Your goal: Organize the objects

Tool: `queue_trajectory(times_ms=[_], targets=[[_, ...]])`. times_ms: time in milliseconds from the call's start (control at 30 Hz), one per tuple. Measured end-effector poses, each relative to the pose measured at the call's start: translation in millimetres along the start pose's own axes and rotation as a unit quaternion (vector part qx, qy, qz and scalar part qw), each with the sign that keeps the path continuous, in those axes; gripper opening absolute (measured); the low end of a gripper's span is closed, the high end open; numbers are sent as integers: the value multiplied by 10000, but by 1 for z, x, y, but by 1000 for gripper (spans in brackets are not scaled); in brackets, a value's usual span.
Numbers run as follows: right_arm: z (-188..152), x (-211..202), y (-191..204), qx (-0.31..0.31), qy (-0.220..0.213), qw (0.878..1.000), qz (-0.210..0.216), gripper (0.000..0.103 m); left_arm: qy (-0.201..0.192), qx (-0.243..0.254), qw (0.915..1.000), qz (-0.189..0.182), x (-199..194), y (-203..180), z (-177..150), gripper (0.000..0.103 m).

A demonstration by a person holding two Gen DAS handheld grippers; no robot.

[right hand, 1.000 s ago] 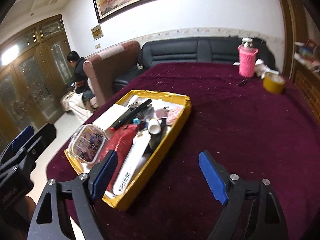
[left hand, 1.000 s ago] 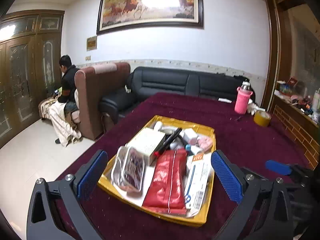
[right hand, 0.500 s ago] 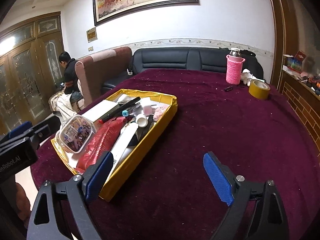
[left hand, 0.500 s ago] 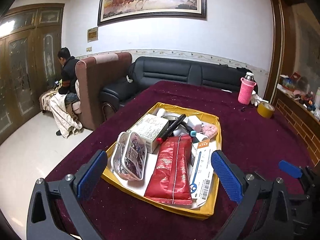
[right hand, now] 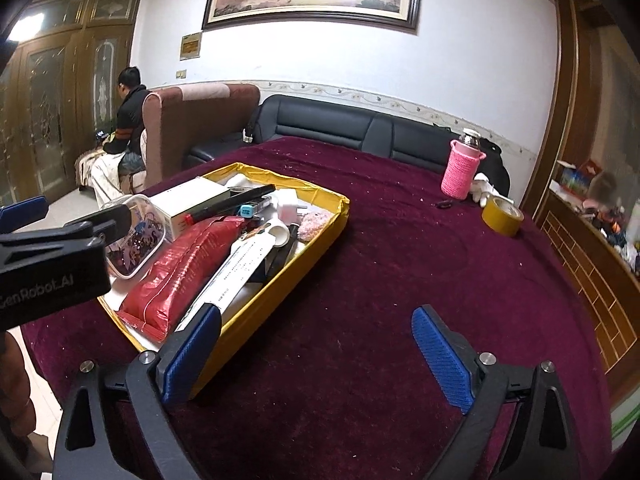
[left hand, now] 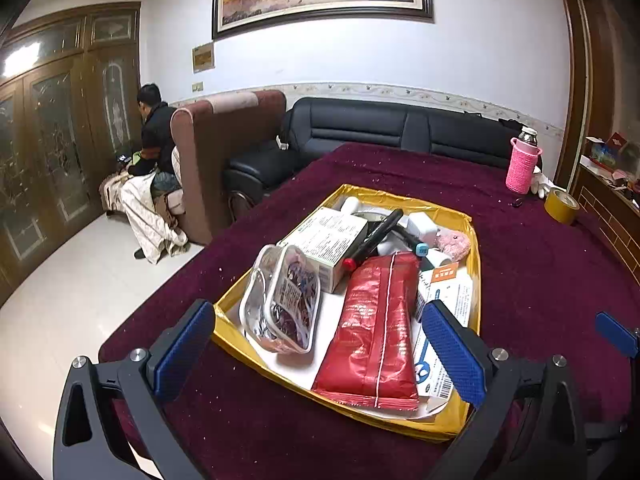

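Left wrist view: the worktop [left hand: 540, 280], under a dark red cloth, carries a yellow tray [left hand: 474, 248] heaped with things. Largest to smallest, these are a red packet [left hand: 374, 328], a white box [left hand: 326, 240], a clear pouch [left hand: 284, 300], a printed carton [left hand: 448, 300] and a black pen [left hand: 376, 236]. The left hand-held gripper [left hand: 316, 344] hangs just near of the tray, spread wide and holding nothing. The right hand-held gripper [right hand: 316, 350] hangs wide and empty over bare cloth right of the tray.

The heap would fit either things gathered in or things waiting to be sorted out, so I cannot judge the stage. Any grasp here should take a top piece, across its narrow side, so the pile stays put.

The small things at the tray's far end overlap and are hard to name. The carton's print is unreadable, and the left hand-held gripper's right finger covers its near end.
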State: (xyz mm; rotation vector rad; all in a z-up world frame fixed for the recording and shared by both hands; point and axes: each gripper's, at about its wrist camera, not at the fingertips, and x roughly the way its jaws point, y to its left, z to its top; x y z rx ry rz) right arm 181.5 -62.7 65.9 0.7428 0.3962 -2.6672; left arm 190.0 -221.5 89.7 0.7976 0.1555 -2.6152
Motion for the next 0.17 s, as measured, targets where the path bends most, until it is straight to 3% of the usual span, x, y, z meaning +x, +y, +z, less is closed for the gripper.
queue_trajectory(times_ms=[167], targets=[[2, 3, 6, -124, 31, 9999, -72, 100, 87, -94, 9999, 84, 3, 6, -1, 103]])
